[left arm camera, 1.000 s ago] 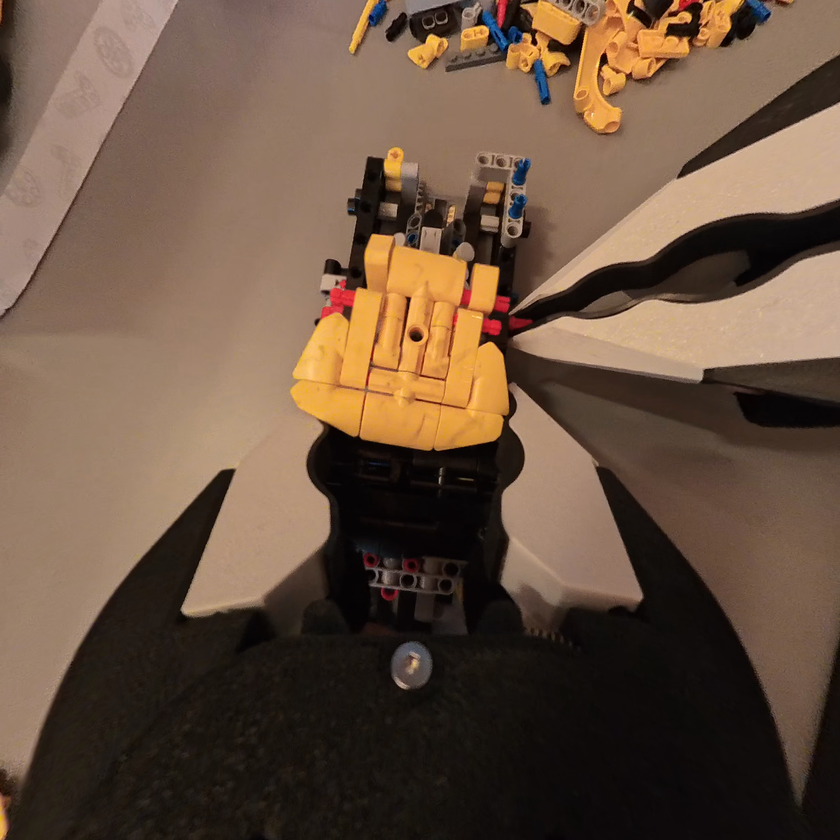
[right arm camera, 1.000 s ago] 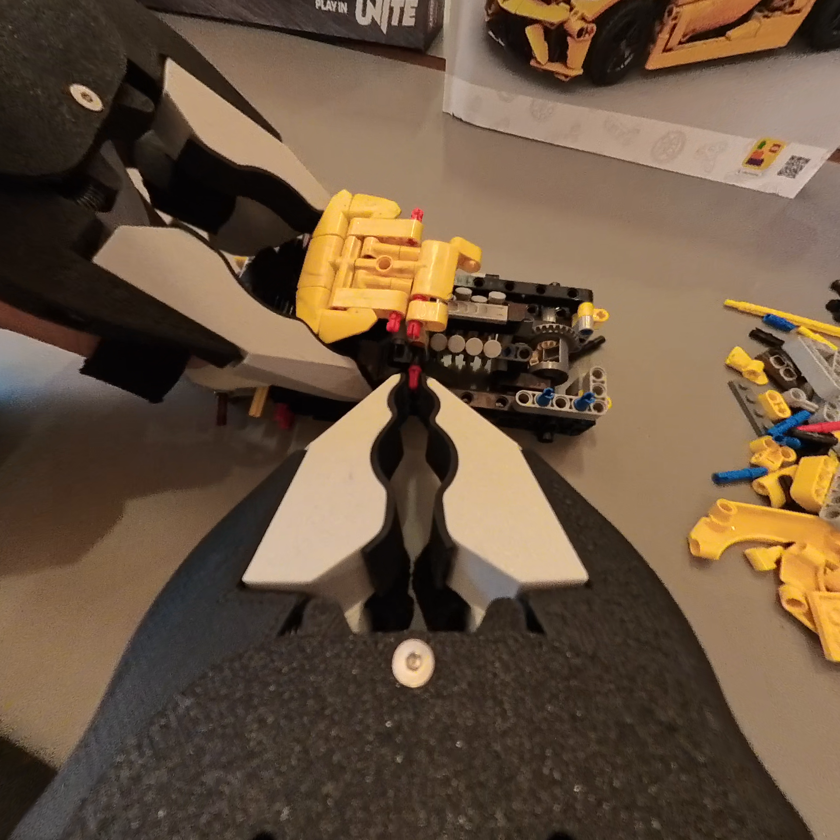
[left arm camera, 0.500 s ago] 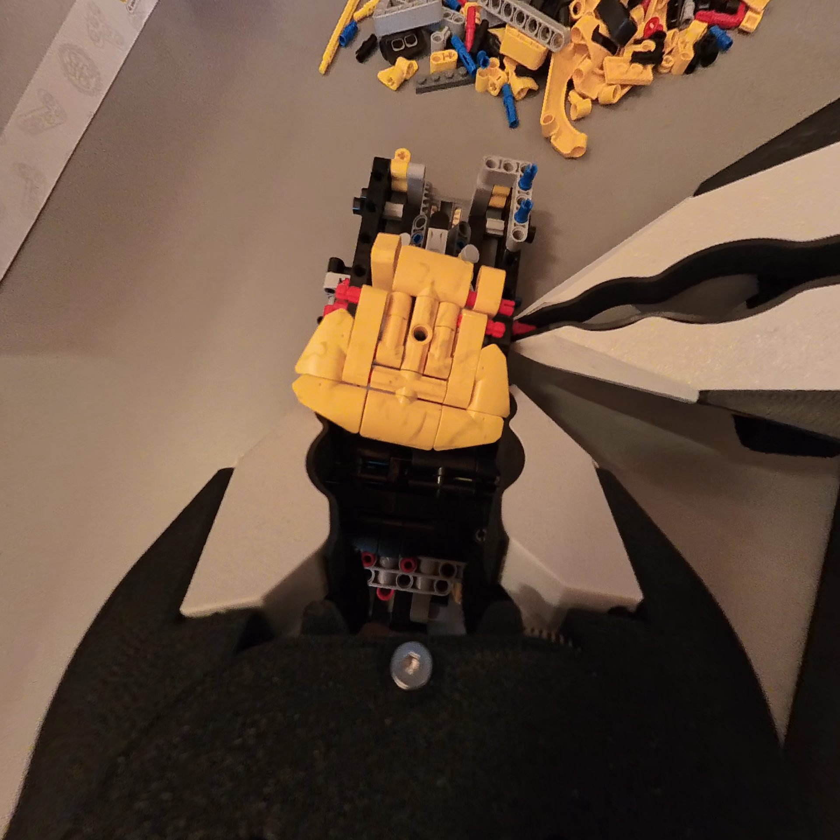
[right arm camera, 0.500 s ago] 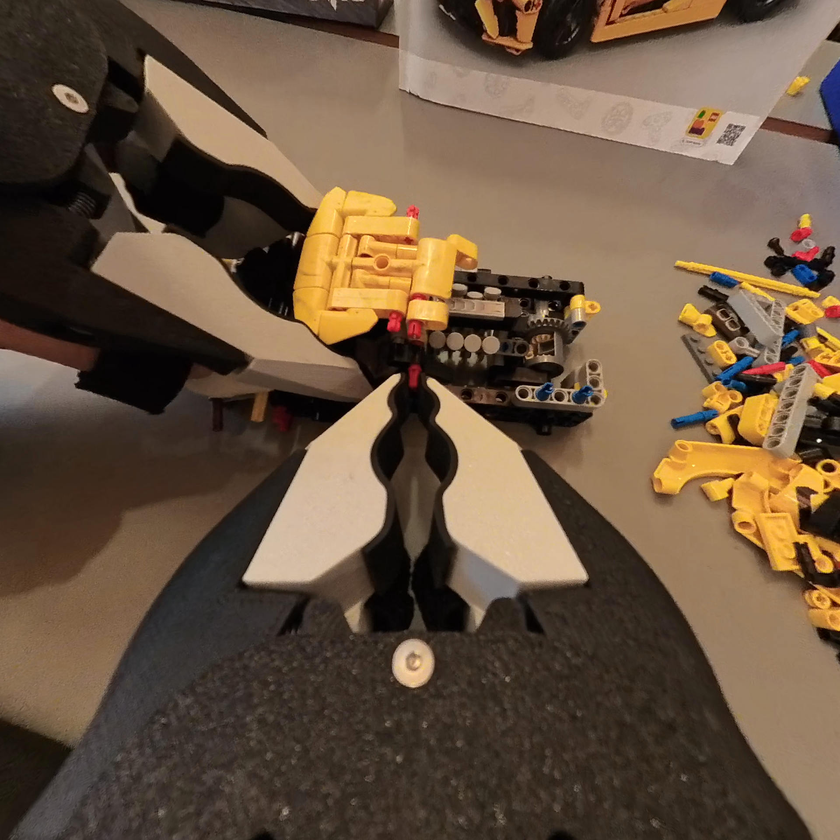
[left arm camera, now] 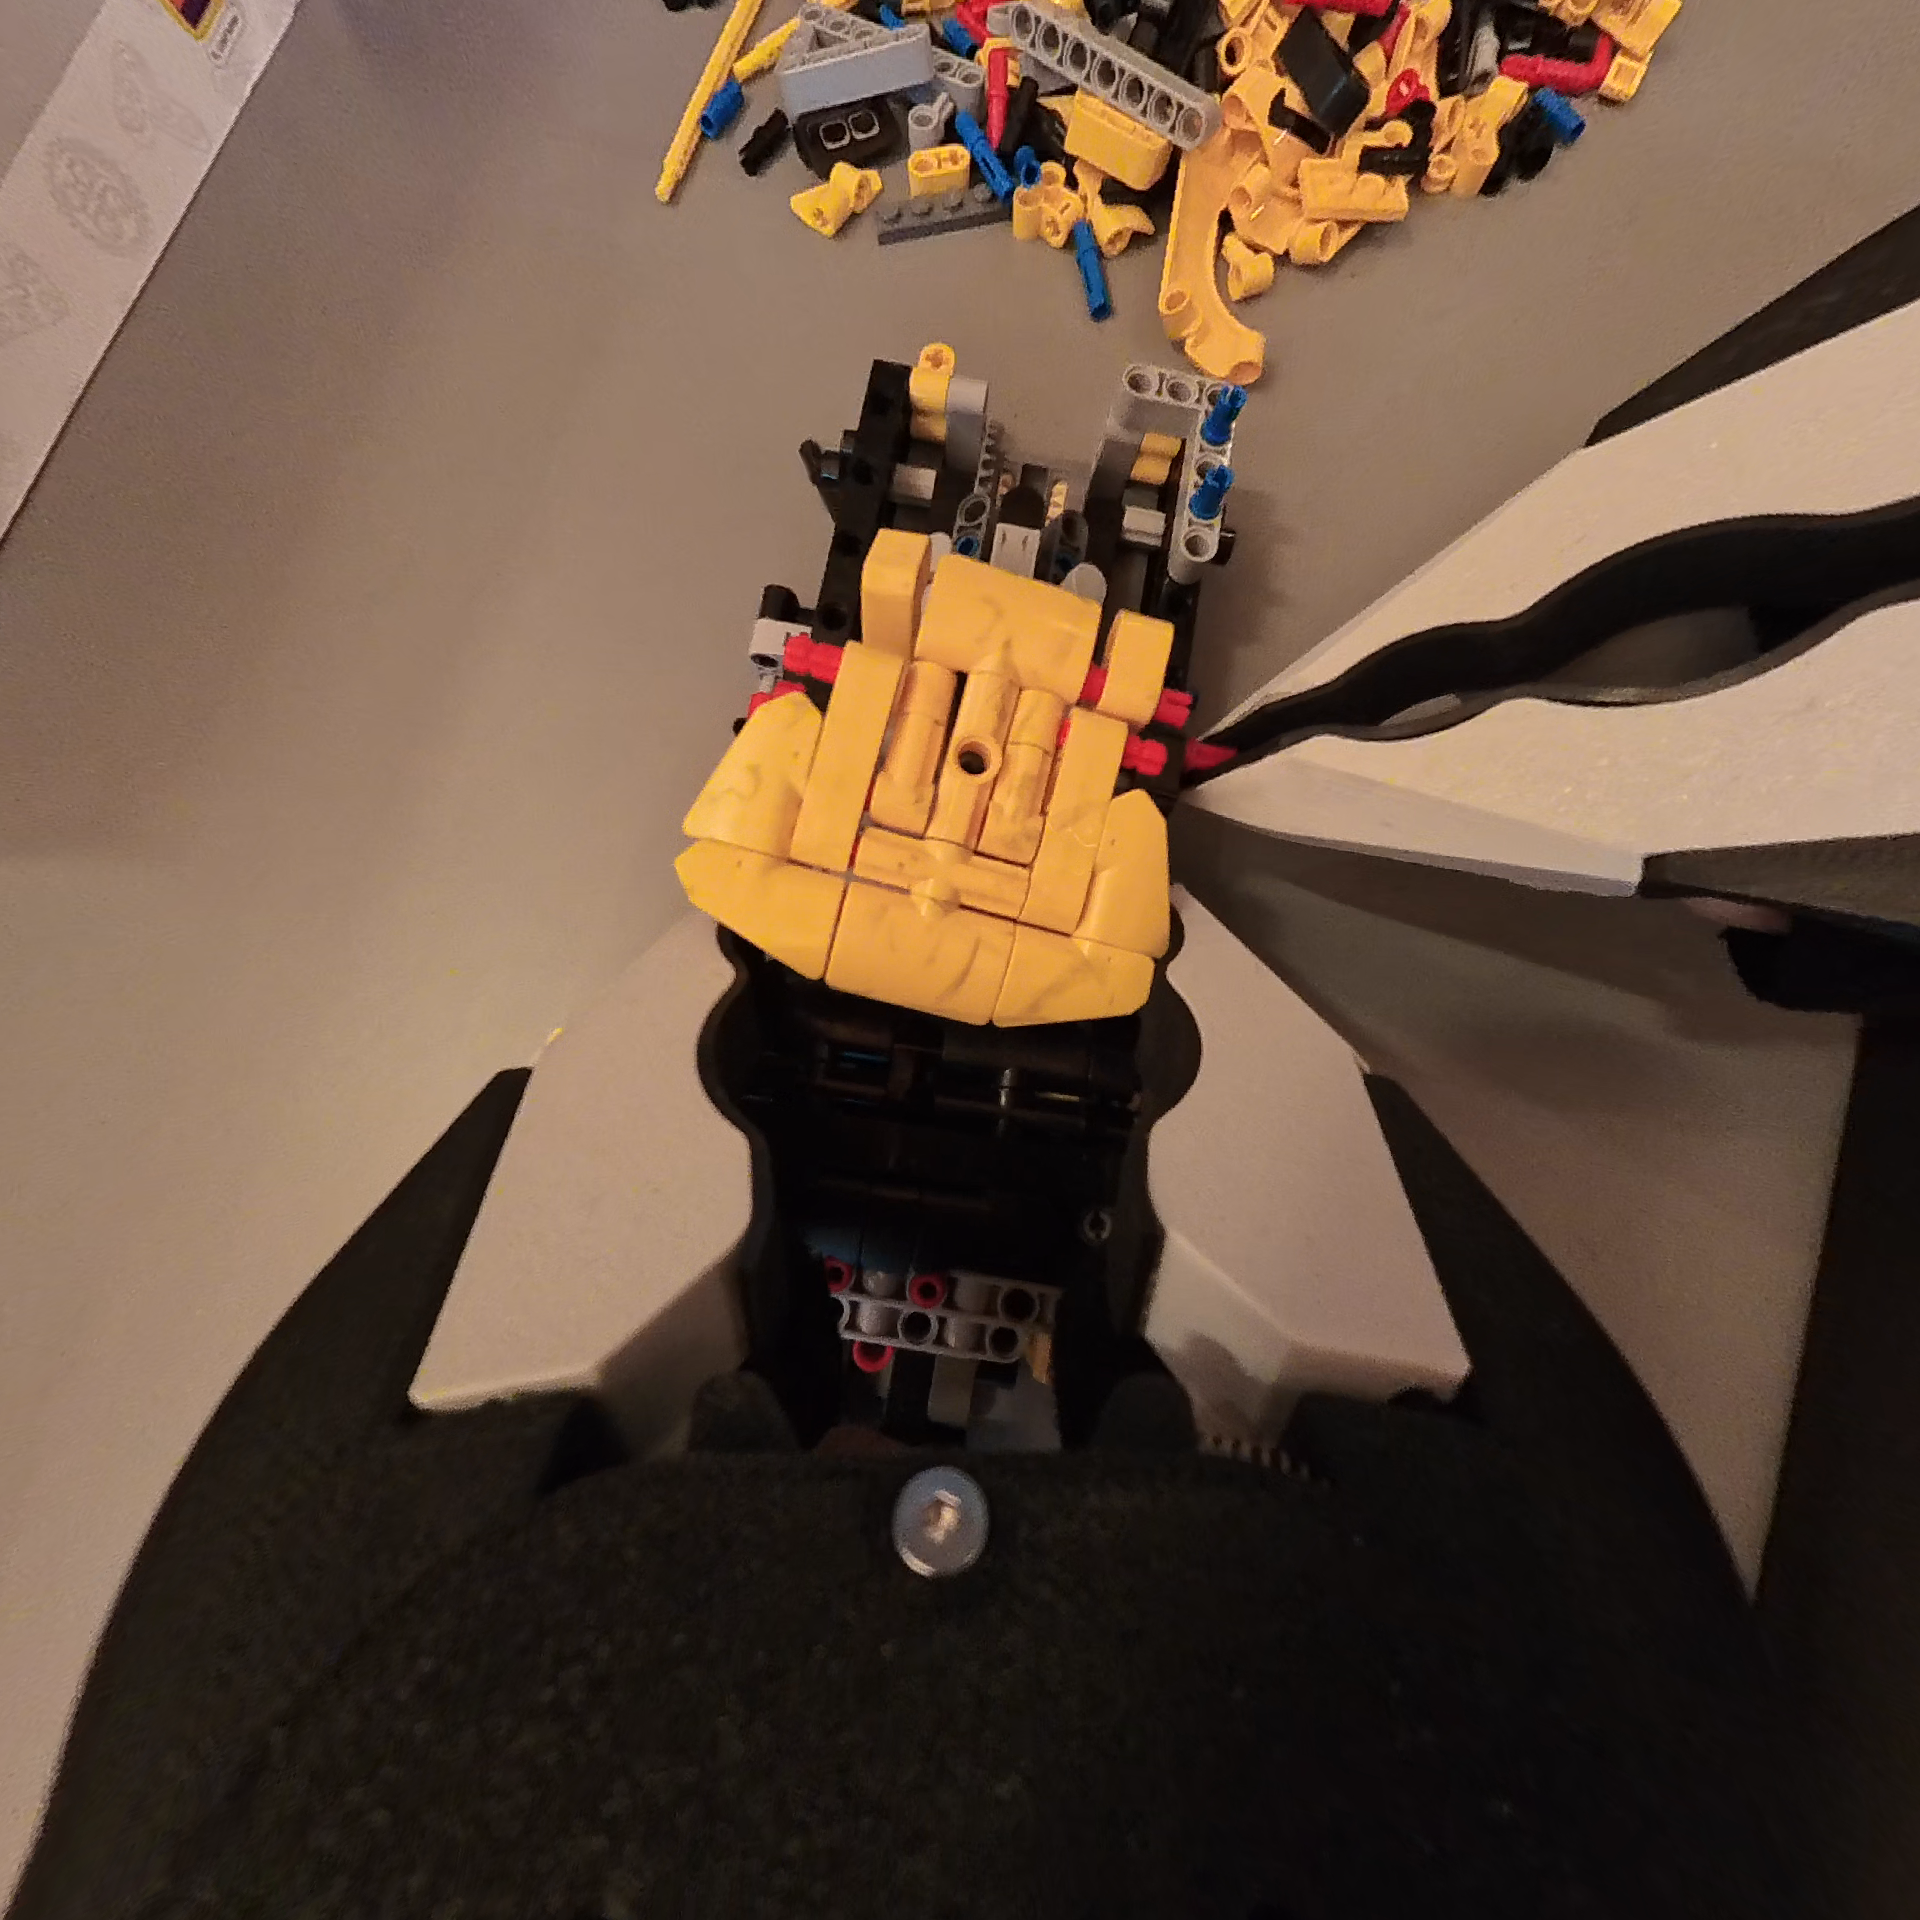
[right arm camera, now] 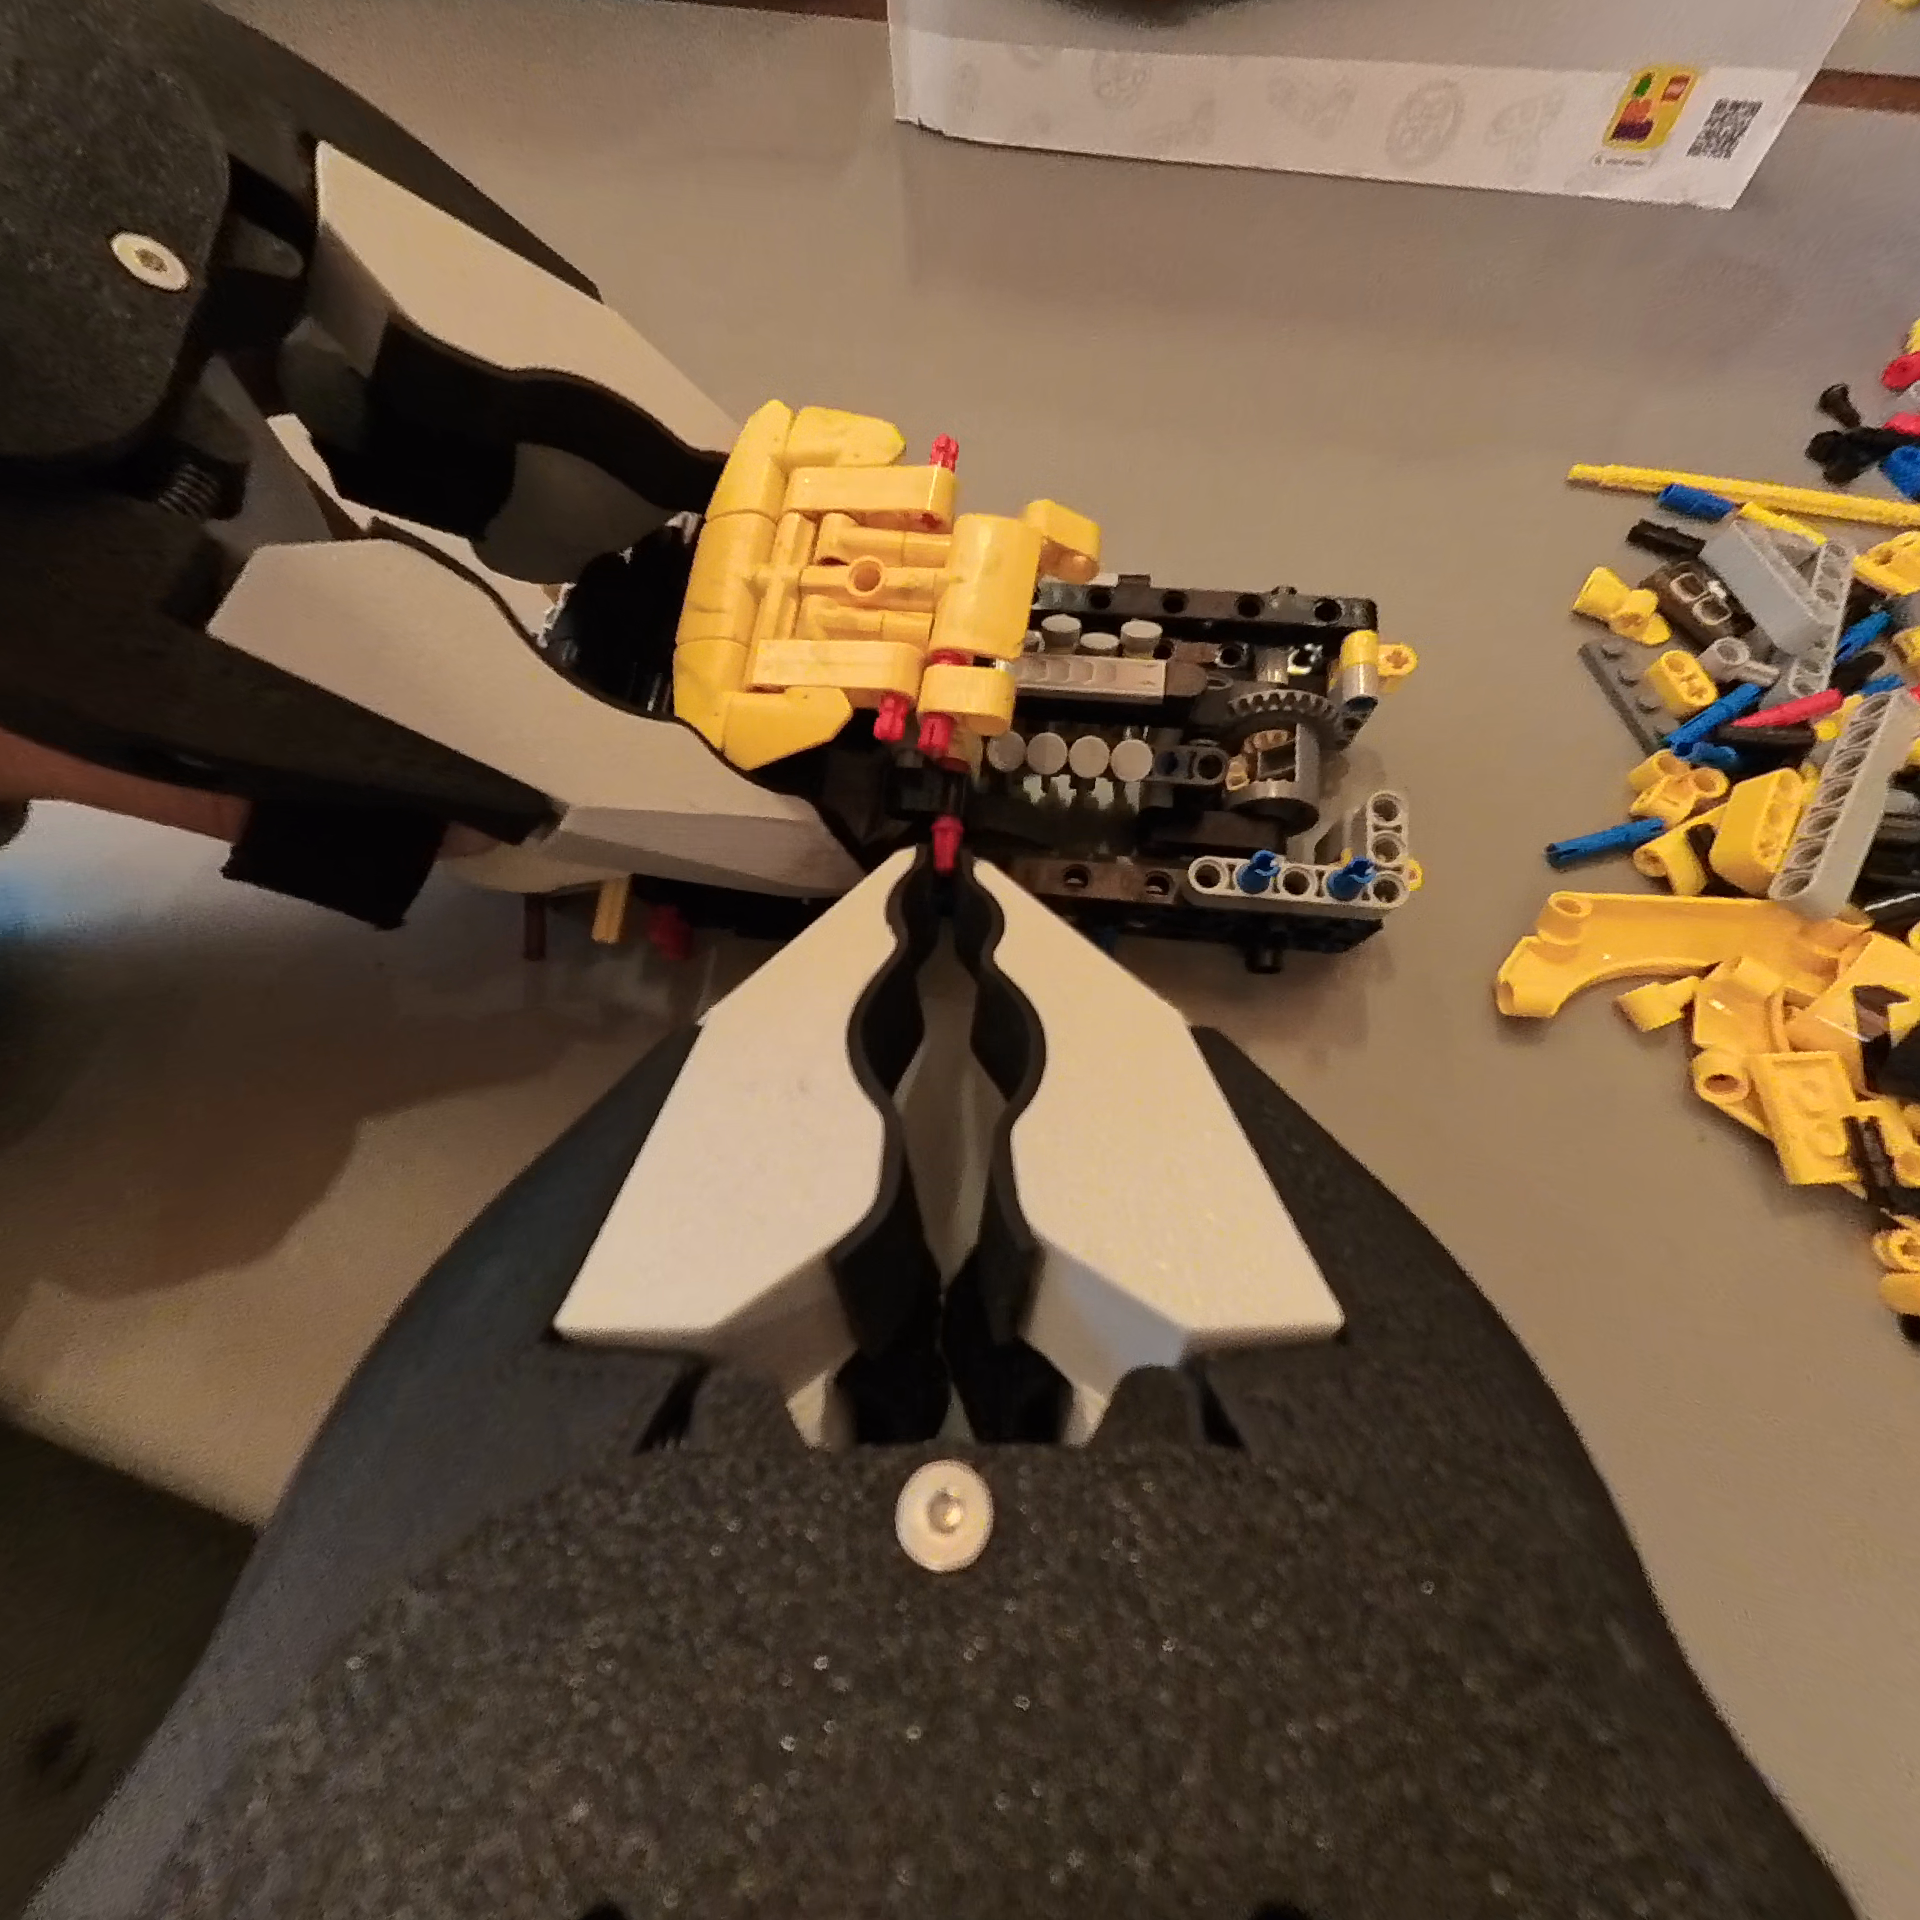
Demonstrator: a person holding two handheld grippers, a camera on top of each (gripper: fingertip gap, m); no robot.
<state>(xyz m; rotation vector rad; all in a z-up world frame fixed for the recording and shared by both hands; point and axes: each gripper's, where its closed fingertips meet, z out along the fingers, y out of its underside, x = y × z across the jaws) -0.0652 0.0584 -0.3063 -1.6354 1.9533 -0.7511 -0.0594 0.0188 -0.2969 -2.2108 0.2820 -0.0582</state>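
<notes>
Left tool is clamping the model, steadying it; right tool is pinching a red pin at its side.

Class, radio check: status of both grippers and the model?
Left gripper shut on brick model. Right gripper pinching red pin at model's side. Loose bricks alongside.

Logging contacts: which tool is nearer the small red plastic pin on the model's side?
Right. The right tool pinches the small red plastic pin; the left tool clamps the black-and-yellow brick model farther back.
</notes>
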